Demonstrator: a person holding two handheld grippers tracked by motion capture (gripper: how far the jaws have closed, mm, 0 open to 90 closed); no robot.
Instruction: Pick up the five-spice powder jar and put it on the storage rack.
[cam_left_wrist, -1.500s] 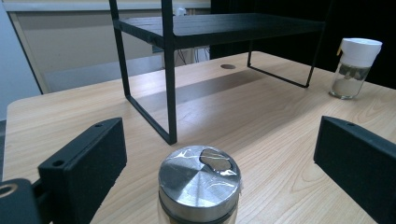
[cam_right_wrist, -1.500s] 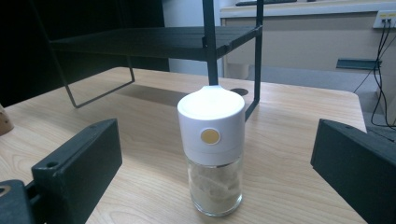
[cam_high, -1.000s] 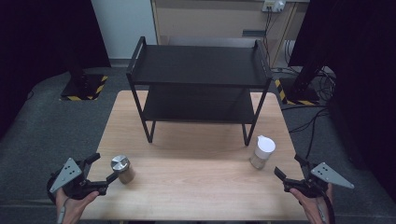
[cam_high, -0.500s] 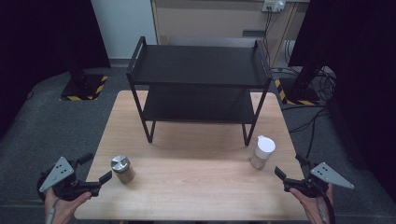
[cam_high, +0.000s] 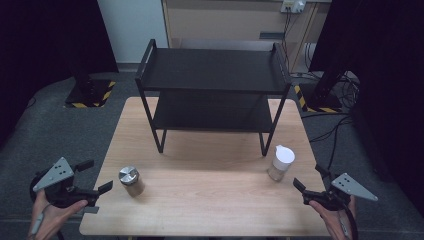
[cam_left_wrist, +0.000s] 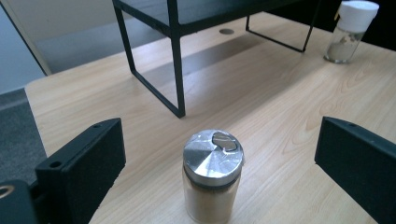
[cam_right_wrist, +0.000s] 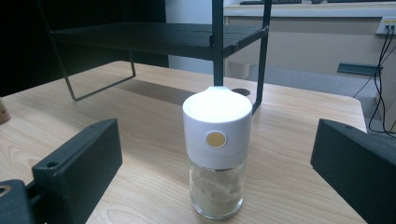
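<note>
High view: left gripper (cam_high: 97, 176) off the table's (cam_high: 210, 200) left edge, jaws spread wide, nothing held. Steel-lidded jar (cam_high: 131, 181) stands upright just beyond the fingertips, not touched. Right gripper (cam_high: 307, 178) at the right edge, also wide and empty; white-capped jar (cam_high: 281, 163) upright just ahead of it, apart. Black shelf (cam_high: 212, 75) farther back, behind both jars.

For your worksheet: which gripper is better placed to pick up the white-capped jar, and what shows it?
The right gripper. It sits open just in front of the white-capped jar, which stands centred between its jaws in the right gripper view. The left gripper faces the metal-lidded jar instead.
</note>
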